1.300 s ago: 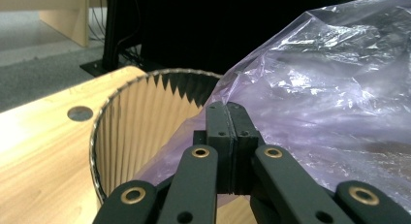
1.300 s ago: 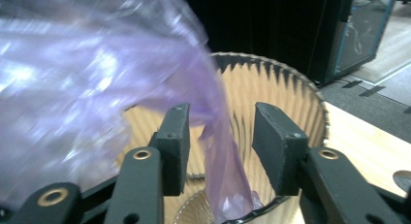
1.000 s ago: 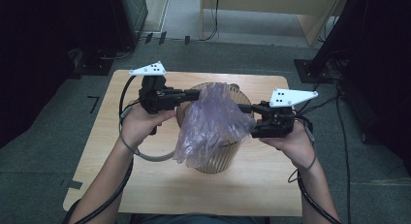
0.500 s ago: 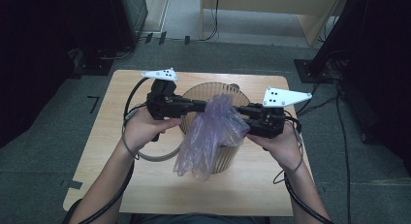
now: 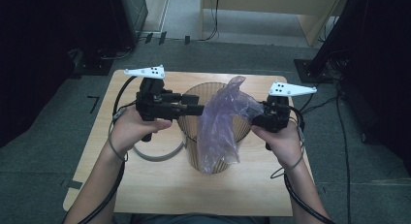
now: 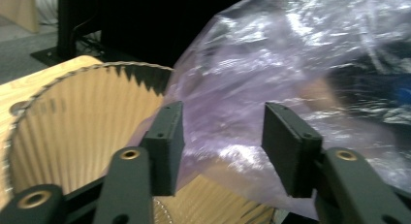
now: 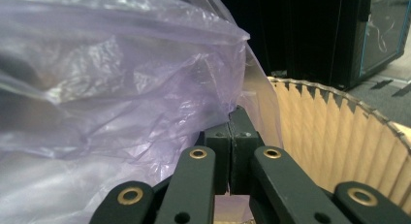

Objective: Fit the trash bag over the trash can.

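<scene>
Released by the left hand-held gripper: purple plastic bag now slumped over the near rim of the ribbed basket on the tabletop, jaws just opened, apart beside the film. Clamped tight on the bag's edge: right hand-held gripper, jaws just closed. Probably regripping to spread the liner.

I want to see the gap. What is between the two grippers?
The purple plastic bag, draped over the ribbed bin, in the high view.
</scene>
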